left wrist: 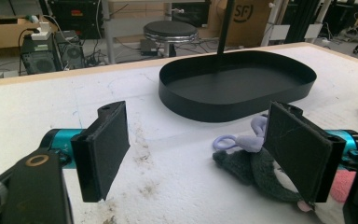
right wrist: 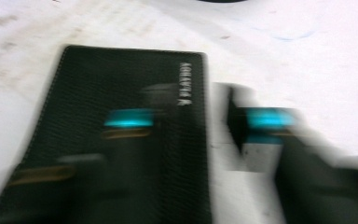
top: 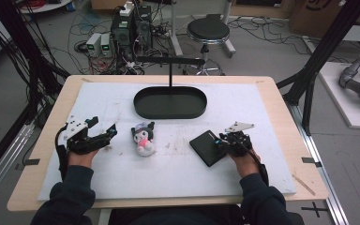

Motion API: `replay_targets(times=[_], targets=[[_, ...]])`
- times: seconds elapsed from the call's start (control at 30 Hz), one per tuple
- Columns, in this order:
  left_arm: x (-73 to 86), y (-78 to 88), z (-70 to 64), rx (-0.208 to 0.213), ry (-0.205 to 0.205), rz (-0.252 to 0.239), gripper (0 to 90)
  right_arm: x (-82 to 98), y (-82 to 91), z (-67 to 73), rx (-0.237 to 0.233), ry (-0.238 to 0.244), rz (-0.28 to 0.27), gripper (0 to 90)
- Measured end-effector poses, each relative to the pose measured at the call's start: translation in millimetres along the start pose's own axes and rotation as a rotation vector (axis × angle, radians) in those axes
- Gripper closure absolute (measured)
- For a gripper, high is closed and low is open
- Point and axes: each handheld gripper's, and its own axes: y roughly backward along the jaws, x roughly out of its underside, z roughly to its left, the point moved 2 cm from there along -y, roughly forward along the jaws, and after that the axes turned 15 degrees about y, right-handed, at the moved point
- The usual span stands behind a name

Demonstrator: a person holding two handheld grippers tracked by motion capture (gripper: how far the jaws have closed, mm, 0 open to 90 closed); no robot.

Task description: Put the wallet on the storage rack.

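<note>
White padding on the wooden table (top: 42, 154) is occupied by a black wallet (top: 208, 147), straddled at its right edge by the right gripper (top: 223, 143), jaws apart, while the left gripper (top: 107, 131) is held open beside a plush doll (top: 144, 138).

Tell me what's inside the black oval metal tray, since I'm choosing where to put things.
The black oval metal tray holds nothing loose; a thin black post rises from its floor. Its near wall hides a strip of floor.

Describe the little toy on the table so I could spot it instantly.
Start at the black oval tray on the white mat. Nearer the person lies a small plush doll. Its dark hood and pink-white body set it apart from the flat black case.
</note>
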Motion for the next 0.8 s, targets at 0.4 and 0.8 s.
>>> replay_targets(times=[0.4,0.8], targets=[[-0.2,0.2,-0.6,-0.001,0.001,-0.002,22.2,-8.5,-10.9,52.0,-0.057,0.259,0.012,21.1],[0.0,0.7,0.1,0.001,-0.001,0.000,22.4,-16.6,-1.9,61.6,0.045,0.332,0.025,82.1]])
